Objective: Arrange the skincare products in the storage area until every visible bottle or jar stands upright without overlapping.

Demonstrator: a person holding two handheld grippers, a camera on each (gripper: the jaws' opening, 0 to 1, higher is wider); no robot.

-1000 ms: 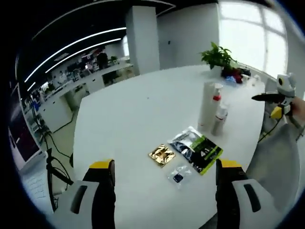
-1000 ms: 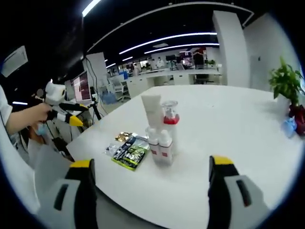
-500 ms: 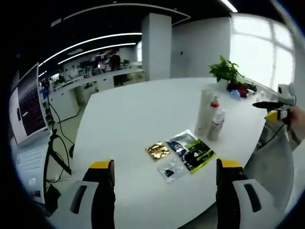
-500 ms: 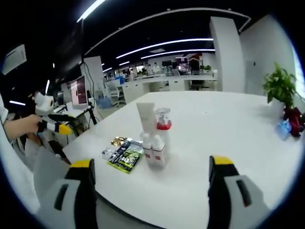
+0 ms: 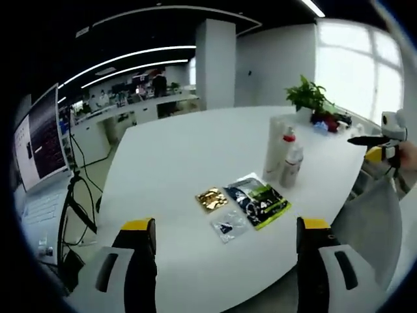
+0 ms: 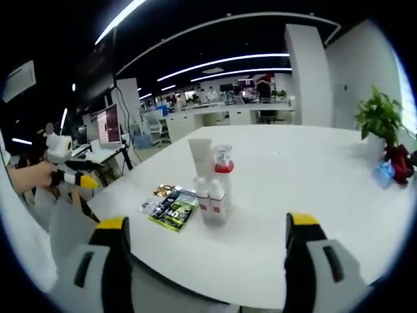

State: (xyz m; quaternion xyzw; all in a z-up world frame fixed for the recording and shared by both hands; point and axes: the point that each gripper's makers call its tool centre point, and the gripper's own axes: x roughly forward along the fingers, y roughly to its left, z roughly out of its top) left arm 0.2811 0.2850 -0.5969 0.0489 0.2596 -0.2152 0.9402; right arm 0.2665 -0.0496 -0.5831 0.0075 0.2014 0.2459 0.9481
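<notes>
Skincare bottles (image 6: pixel 210 184) are being seen standing upright in a tight cluster on the white table (image 6: pixel 313 195), near its front edge in the right gripper view: a tall white tube (image 6: pixel 201 158), a red-collared pump bottle (image 6: pixel 223 166) and two small white bottles (image 6: pixel 208 199) with red labels in front. In the left gripper view the same cluster is being seen farther off, the tube (image 5: pixel 274 147) beside the pump bottle (image 5: pixel 291 160). Flat sachets are lying just beside them: a gold packet (image 5: pixel 210 199), a green-and-black packet (image 5: pixel 258 201) and a small clear packet (image 5: pixel 227 225). A potted plant (image 5: pixel 306 97) is standing well apart at the table's far side.

The left gripper (image 5: pixel 221 228) is being held with its jaws wide apart, nothing between them; the right gripper (image 6: pixel 206 225) likewise (both are hanging off the table's edge). Compared with half a second ago, little is being changed: the bottles are keeping their places, and both views are being shifted only slightly.
</notes>
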